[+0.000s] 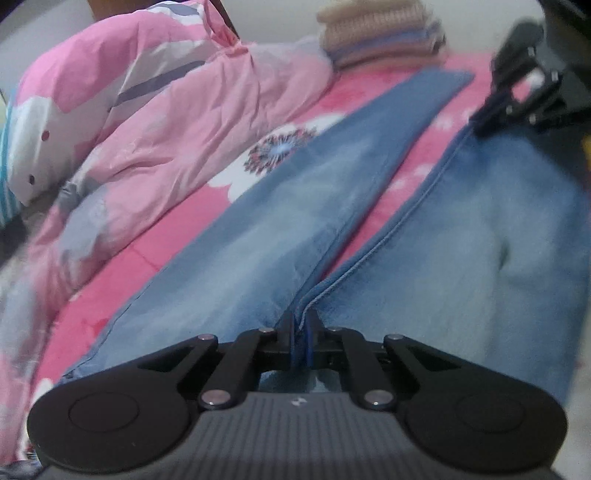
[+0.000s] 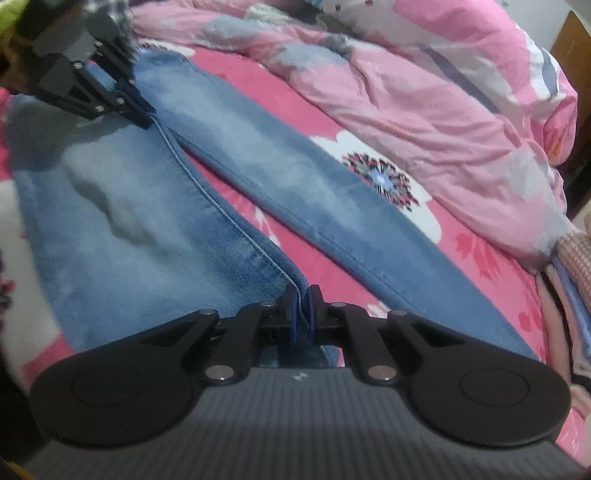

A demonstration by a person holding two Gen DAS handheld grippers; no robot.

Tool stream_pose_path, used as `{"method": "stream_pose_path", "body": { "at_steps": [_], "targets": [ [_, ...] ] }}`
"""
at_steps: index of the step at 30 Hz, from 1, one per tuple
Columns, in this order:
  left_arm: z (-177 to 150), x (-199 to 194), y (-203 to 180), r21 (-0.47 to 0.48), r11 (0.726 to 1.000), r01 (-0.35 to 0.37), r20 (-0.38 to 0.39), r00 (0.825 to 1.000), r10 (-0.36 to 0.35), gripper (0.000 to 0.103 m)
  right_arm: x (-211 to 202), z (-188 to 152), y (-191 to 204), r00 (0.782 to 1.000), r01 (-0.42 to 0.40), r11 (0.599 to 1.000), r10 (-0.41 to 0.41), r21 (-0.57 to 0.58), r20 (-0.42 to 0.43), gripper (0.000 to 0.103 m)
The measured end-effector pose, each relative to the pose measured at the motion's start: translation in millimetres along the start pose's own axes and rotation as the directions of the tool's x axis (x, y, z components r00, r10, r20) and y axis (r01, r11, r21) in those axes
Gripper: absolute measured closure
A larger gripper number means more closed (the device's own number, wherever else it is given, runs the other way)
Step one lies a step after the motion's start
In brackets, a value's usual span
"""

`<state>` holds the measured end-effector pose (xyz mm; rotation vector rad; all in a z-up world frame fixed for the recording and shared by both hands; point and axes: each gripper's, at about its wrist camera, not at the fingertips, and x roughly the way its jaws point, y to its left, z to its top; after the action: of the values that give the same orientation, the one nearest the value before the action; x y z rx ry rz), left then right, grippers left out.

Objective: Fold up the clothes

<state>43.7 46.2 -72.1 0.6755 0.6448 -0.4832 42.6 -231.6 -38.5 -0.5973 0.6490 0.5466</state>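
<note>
Light blue jeans (image 1: 258, 240) lie flat on the bed, the two legs spreading apart in a V. My left gripper (image 1: 301, 325) is shut on the denim seam where the legs meet. From the right wrist view it (image 2: 146, 120) shows at the upper left, pinching that same spot. My right gripper (image 2: 301, 299) is shut on the inner seam at the near end of one leg of the jeans (image 2: 129, 229). In the left wrist view it (image 1: 480, 127) appears at the upper right, at the far end of the right-hand leg.
A pink floral sheet (image 1: 166, 236) covers the bed under the jeans. A crumpled pink duvet (image 1: 166, 110) (image 2: 424, 92) is heaped beside the free leg. A stack of folded knitwear (image 1: 380, 33) (image 2: 569, 277) sits past the leg ends.
</note>
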Motion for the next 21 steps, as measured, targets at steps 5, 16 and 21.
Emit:
{"method": "stream_pose_path", "body": {
  "at_steps": [5,16,21],
  "targets": [
    [-0.8,7.4,-15.2,0.024,0.997,-0.076,-0.023,0.997,0.077,0.087,16.4,-10.2,1.1,0.998,0.069,0.993,-0.069,0.093,-0.009,0.076],
    [44.2,-21.8,20.6,-0.256,0.965,-0.058,0.040,0.997,0.070,0.049,-143.2,-127.8,-108.6,0.915,0.083,0.490,-0.382,0.868,0.128,0.044],
    [87.9,-21.7,-17.4,-0.245,0.963,0.112,0.116,0.990,-0.085,0.045,-165.8,-215.7,-126.0,0.921,0.039,0.251,-0.385,0.967,0.063,0.044]
  ]
}}
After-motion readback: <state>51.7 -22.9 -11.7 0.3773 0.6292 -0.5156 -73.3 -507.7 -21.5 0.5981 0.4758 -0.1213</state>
